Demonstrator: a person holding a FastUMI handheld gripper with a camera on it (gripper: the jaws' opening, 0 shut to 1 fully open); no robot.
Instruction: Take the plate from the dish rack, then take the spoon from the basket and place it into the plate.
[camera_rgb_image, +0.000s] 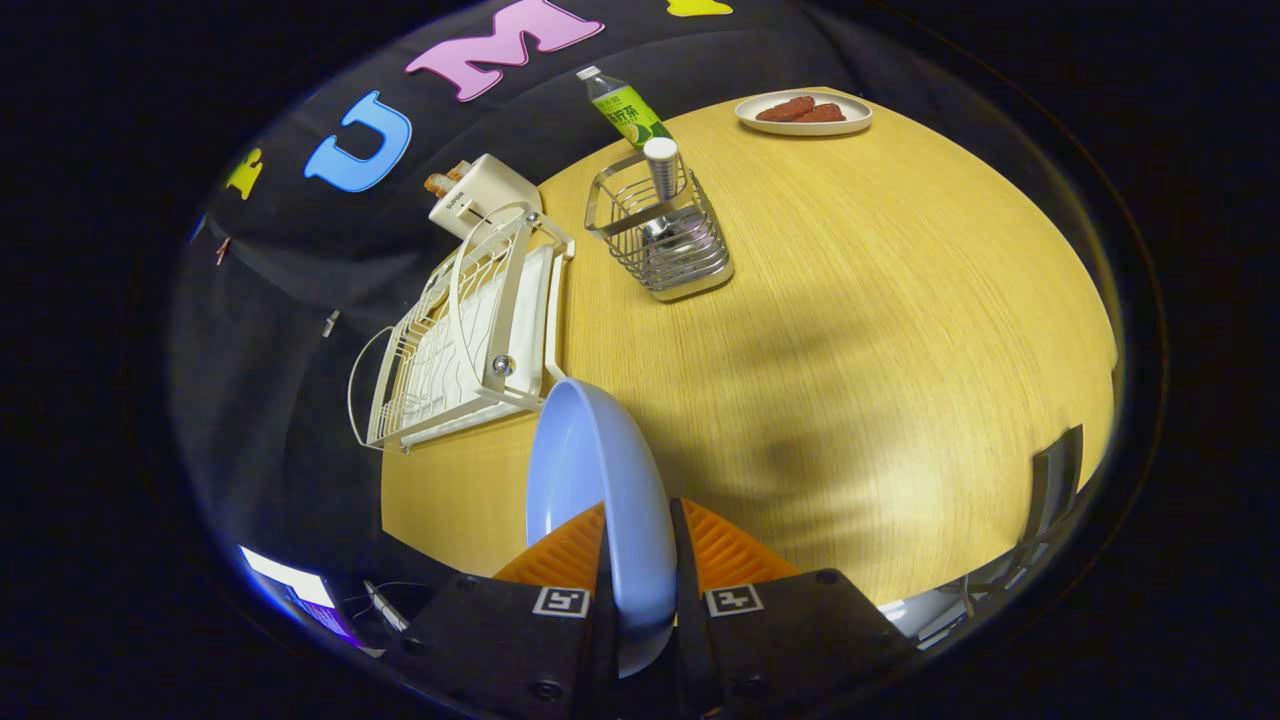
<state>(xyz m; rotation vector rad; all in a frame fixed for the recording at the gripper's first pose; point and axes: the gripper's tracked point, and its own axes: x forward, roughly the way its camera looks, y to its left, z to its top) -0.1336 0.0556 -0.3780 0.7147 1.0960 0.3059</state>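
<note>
Jaws clamped on the rim of the plate (590, 470), held on edge above the worktop (850, 330); rack (450, 340) beside it, basket (665, 235) beyond.

The wooden tabletop (900, 300) carried a white dish rack (460, 340), a wire basket (665, 235), a toaster (483, 195), a green bottle (625, 108), and a plate of sausages (803, 112) at its far edge.

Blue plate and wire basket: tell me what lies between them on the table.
Nothing: in the gripper view, bare wooden table runs from the blue plate, clamped on edge between the gripper fingers, to the wire basket. The dish rack stands beside that stretch.
</note>
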